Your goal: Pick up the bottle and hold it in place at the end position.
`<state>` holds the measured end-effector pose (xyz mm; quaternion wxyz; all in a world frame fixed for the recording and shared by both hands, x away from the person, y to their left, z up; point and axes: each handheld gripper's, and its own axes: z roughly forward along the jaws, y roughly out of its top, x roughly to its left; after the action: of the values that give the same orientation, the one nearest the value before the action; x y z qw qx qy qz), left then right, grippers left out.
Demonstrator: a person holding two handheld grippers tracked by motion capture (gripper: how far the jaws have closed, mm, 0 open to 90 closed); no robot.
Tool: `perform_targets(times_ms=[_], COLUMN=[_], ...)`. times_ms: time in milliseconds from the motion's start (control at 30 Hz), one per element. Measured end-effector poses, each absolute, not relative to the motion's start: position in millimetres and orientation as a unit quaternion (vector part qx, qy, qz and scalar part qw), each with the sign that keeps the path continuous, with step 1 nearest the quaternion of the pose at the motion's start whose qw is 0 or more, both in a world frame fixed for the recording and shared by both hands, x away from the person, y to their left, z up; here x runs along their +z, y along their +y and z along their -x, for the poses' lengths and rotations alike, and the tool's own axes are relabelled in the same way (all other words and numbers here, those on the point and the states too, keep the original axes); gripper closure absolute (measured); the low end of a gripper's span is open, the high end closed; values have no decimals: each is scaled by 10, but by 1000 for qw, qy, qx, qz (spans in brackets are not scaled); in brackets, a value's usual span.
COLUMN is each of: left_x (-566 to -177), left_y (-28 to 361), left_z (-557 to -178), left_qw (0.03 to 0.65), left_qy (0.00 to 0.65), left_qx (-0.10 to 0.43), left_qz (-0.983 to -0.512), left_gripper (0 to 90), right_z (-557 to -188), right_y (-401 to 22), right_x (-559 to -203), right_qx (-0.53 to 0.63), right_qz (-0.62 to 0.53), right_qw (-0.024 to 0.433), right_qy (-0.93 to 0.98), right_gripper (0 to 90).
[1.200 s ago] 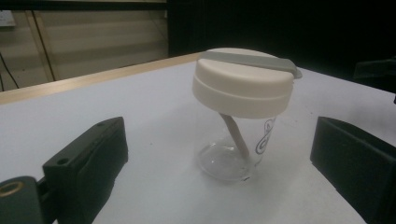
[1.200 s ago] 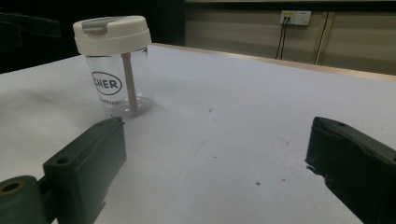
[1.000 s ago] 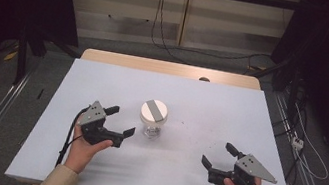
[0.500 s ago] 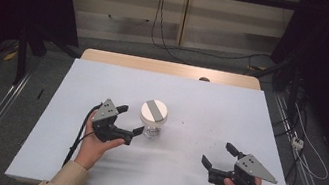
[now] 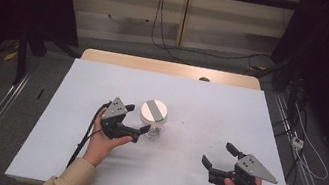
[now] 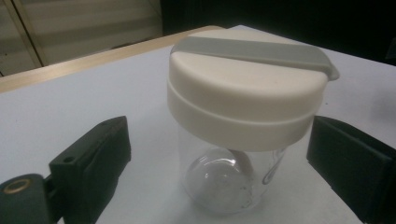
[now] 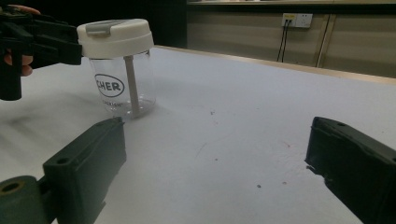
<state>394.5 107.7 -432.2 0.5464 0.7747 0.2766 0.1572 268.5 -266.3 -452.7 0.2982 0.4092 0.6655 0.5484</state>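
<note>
One clear jar (image 5: 152, 121) with a cream lid (image 6: 247, 88), upright near the middle of the white table (image 5: 269, 120), sits between the jaws of the left gripper (image 5: 145, 129), which have just been closing but whose pads are not yet on it. Step in hand, as judged: securing the jar; next, close onto the glass below the lid. Right gripper (image 5: 217, 154): released, empty, well apart.

high: above, facing down | gripper views: low, close | shared: jar (image 5: 153, 117)
</note>
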Motion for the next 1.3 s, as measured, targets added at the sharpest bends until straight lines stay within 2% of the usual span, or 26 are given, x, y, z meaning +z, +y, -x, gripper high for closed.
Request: perform_targets(times_ms=[600, 900, 1167, 1300], left_x=[-4471, -4531, -4539, -4544], left_y=[868, 749, 703, 668], left_z=[-4043, -4123, -4164, -4152], left_qw=[524, 536, 549, 558], left_qy=[260, 259, 252, 243], left_qx=[143, 135, 148, 144], left_qz=[-798, -792, -783, -781], left_gripper=[59, 67, 91, 135], right_z=[-2685, -2686, -2692, -2692], right_y=[-2661, -2662, -2670, -2671], right_x=[-4527, -4528, -4532, -4532], right_qx=[548, 549, 549, 549], right_qz=[-407, -407, -407, -408], right_qw=[298, 297, 297, 296], right_qy=[667, 667, 667, 667], right_gripper=[48, 48, 48, 49])
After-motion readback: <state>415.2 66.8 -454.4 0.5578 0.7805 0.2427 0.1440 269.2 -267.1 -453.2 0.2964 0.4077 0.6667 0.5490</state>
